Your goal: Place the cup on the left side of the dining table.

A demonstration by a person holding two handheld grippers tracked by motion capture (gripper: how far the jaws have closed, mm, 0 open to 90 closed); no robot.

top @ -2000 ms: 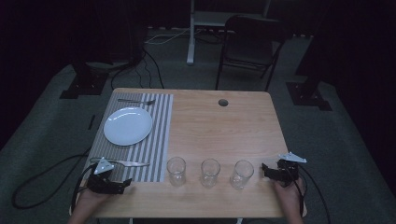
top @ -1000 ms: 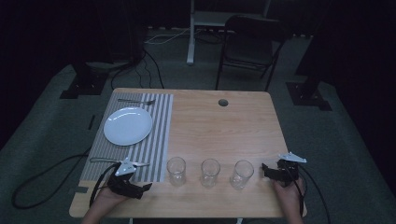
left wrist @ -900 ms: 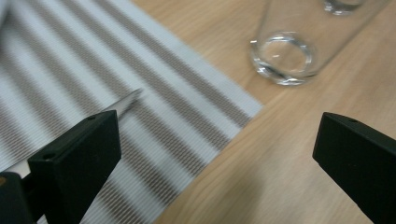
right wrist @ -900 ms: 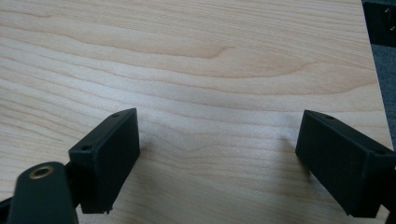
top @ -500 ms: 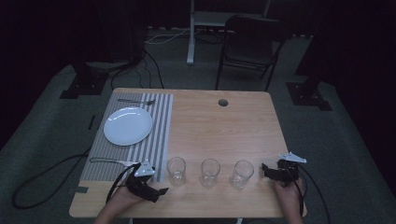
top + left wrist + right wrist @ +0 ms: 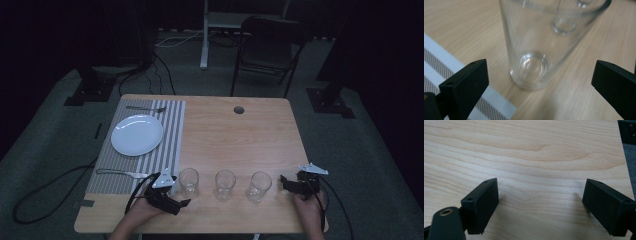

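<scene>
Along the near edge of the light wooden surface (image 6: 240,135) we see three clear, empty drinking glasses in a row, all upright and apart from one another. The leftmost clear glass (image 6: 189,182) is the thing in hand: it stands just beside the striped grey-and-white placemat (image 6: 170,145), which carries a round white plate (image 6: 137,135) and cutlery. We judge the work barely begun: no glass is lifted or gripped, and the whole carry remains.

The left tool (image 6: 177,204) lies low at the surface, angled toward that glass from the near-left, the hand (image 6: 137,215) behind it. Its jaws stand wide; in the left gripper view the glass (image 6: 534,47) sits between and beyond them, touching neither. We judge a short advance and a closing are what the grasp calls for.

The right tool (image 6: 285,184) rests at the near-right corner, well apart from the nearest glass, jaws spread wide over bare wood (image 6: 536,157), holding nothing.
</scene>
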